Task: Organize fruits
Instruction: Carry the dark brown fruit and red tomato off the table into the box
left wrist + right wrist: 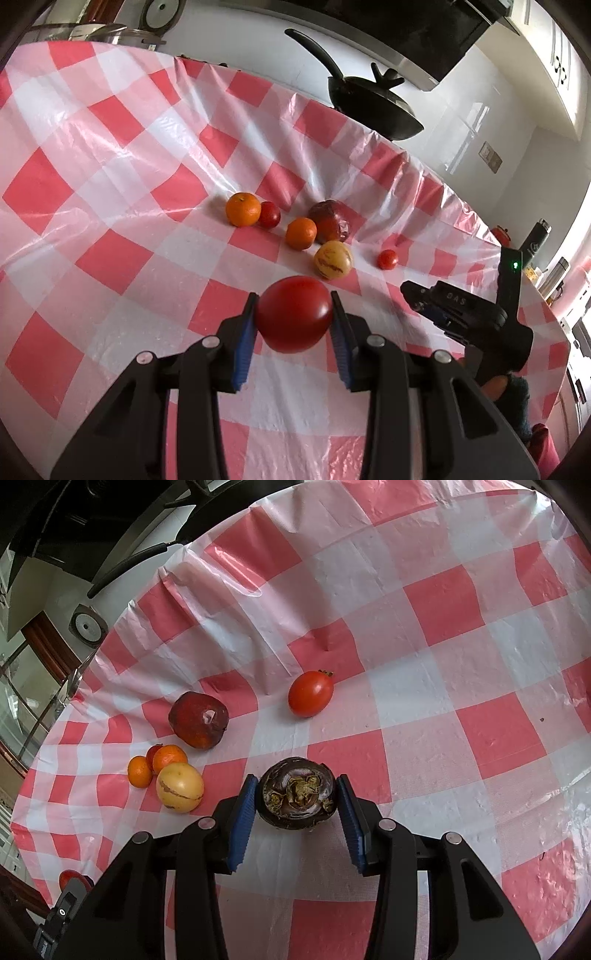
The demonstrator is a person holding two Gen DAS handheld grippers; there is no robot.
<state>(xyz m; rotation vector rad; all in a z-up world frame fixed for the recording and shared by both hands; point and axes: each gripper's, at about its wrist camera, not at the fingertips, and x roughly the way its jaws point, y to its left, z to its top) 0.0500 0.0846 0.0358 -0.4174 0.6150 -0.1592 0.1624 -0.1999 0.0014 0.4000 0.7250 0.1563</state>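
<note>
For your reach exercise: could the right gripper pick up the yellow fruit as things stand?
Probably not yet: the right gripper is shut on a dark fruit. The yellow fruit lies unobstructed just beside it.

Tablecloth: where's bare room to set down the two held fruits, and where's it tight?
Free: the tablecloth right of the lone oval tomato, and the stretch left of the oranges toward the pots. Crowded: the cluster around the pomegranate and yellow striped fruit, with gaps too narrow for tongs.

Red-and-white checked tablecloth point(110, 155) (glossy plastic), white wall point(517, 184) behind, a black pan point(373, 107) at the edge.
</note>
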